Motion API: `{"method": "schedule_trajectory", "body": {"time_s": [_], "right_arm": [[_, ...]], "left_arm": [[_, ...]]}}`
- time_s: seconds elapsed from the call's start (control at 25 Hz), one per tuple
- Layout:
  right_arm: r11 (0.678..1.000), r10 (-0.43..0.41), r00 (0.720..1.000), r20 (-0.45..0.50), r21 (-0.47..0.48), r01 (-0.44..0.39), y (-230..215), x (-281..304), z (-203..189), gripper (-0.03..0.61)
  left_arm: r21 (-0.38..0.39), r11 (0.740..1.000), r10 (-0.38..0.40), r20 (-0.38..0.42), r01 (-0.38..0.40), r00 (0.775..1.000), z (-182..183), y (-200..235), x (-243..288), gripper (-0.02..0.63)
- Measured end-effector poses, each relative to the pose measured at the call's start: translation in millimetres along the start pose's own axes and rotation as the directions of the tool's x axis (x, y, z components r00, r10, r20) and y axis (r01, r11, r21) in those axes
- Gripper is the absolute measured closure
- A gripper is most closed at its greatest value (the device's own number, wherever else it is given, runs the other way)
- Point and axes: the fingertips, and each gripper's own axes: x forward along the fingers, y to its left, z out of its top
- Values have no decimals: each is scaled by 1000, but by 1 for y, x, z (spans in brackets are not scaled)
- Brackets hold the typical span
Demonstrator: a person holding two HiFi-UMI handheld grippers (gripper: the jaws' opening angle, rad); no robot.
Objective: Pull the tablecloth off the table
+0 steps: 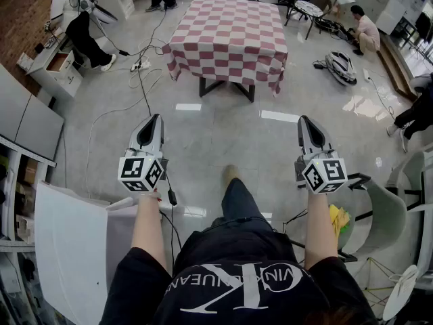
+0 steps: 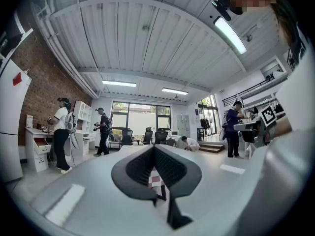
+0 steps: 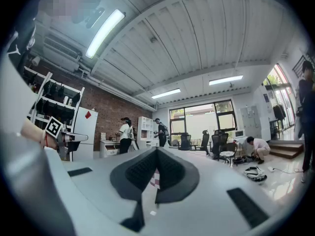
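Head view: the tablecloth (image 1: 226,36), in red-and-white checks, is seen draped over a square top, its edges hanging in soft folds above dark angled table legs (image 1: 226,87). It stands on a glossy grey floor (image 1: 223,137), well ahead of both tools. The left gripper (image 1: 157,118) and right gripper (image 1: 304,119) are held level and apart, tapered grey shells pointed toward the cloth. In each gripper view the dark ribbed pads (image 2: 140,166) (image 3: 140,170) are seen pressed together with nothing gripped.
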Motion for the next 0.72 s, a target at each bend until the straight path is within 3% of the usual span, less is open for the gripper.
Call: {"method": "schedule_trajectory", "body": {"time_s": [0.4, 0.72], "right_arm": [[999, -25, 999, -41, 29, 26, -14, 3, -21, 568], [998, -32, 997, -67, 51, 35, -43, 39, -45, 568]], "left_arm": [[-30, 1000, 10, 7, -10, 1000, -1, 11, 15, 623], [-54, 999, -3, 21, 4, 1000, -9, 33, 64, 623]]}}
